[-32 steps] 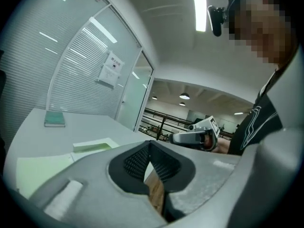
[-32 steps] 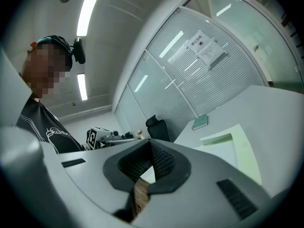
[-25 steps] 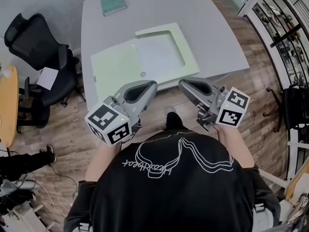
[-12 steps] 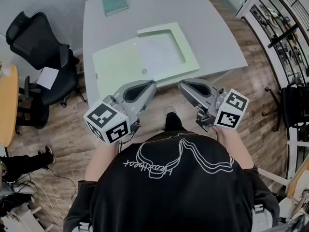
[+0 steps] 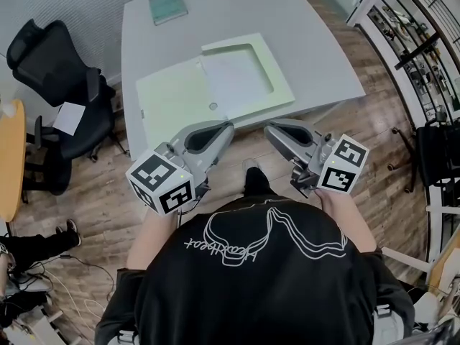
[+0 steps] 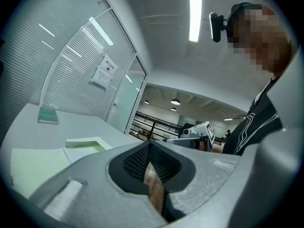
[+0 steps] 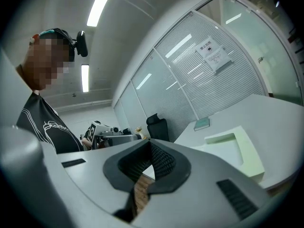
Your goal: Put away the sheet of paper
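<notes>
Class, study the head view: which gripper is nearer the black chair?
Left. The left gripper is on the side towards the chair, with bare floor between them; the right gripper lies beyond the left one, farther from the chair.

Office — swivel chair [image 5: 52, 67], glass partitions [image 7: 190, 80]

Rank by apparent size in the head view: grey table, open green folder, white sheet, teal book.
1. grey table
2. open green folder
3. white sheet
4. teal book, though it lies farthest from the camera.
</notes>
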The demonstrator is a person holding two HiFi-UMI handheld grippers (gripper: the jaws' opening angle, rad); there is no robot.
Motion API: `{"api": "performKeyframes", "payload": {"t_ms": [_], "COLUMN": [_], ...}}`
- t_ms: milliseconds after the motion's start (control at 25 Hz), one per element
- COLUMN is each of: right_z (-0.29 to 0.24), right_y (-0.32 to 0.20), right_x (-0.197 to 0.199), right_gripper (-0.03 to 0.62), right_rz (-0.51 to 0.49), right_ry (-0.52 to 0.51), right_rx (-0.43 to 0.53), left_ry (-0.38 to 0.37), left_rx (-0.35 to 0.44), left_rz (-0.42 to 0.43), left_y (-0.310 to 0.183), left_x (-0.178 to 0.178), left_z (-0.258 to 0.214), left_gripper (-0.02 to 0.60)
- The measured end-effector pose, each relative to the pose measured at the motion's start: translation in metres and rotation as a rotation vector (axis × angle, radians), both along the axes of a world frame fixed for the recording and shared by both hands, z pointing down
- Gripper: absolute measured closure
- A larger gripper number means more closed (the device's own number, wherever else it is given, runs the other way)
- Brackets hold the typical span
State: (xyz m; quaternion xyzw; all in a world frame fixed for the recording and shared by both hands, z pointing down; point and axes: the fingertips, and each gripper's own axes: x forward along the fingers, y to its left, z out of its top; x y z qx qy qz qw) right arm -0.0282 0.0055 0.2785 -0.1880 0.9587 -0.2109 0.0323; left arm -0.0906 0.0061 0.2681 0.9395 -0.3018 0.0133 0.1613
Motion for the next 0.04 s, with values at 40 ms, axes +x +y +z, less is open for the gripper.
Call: {"api": "performKeyframes", "payload": {"t_ms": [40], "right_z": [0.0005], "right_y": [-0.0001], "right_x": [-0.0002], "right_gripper": [0.586], "right_rz": [0.001], "right_ry": [0.000], "right_rx": [-0.001], "left_ry": [0.000], "left_rx": [0.001], "left_rz": [0.001], "left_y": [-0.0002], "left_x": [0.0001], "left_z": [0.0004], "left_gripper": [0.571]}}
